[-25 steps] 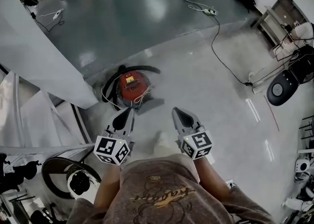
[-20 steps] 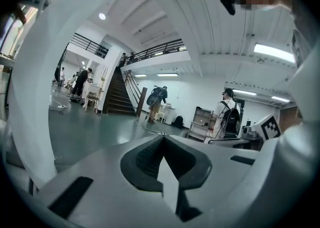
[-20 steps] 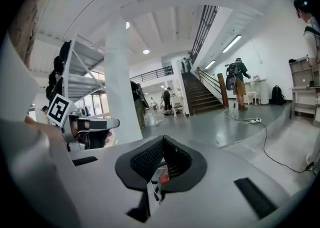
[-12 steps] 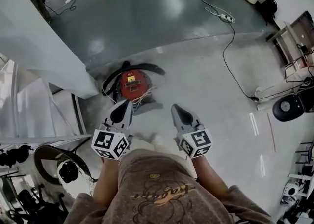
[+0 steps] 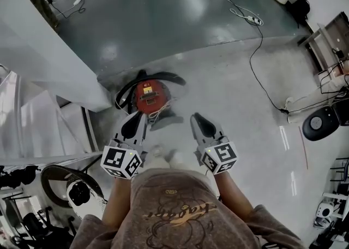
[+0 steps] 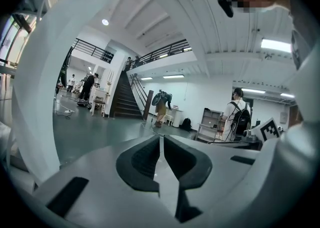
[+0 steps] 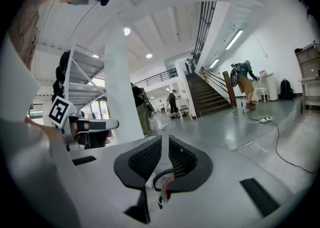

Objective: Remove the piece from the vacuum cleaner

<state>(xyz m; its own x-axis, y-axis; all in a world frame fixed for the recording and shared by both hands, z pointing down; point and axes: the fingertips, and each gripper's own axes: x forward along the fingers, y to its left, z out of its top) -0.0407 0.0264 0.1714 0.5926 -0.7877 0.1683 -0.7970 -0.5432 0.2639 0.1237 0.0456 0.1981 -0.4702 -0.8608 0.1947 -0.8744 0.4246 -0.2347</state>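
On the floor (image 5: 229,95): a round red vacuum cleaner (image 5: 150,96) ringed by black hose (image 5: 163,75).

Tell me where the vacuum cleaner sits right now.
In the head view the red vacuum cleaner lies on the floor left of centre, just ahead of the left gripper, beside the white wall.

A vacuum cleaner (image 5: 150,96) sits on the floor (image 5: 229,92) just beyond the tip of the left gripper (image 5: 140,117), its hose (image 5: 163,75) curling round its far side. The right gripper (image 5: 194,117) hangs beside the left one, nearer than the machine and to its right. A slanted wall (image 5: 49,62) stands at left. At far right lies a power strip (image 5: 252,19), its cable (image 5: 251,67) trailing nearer toward a round unit (image 5: 318,123) at the right edge.
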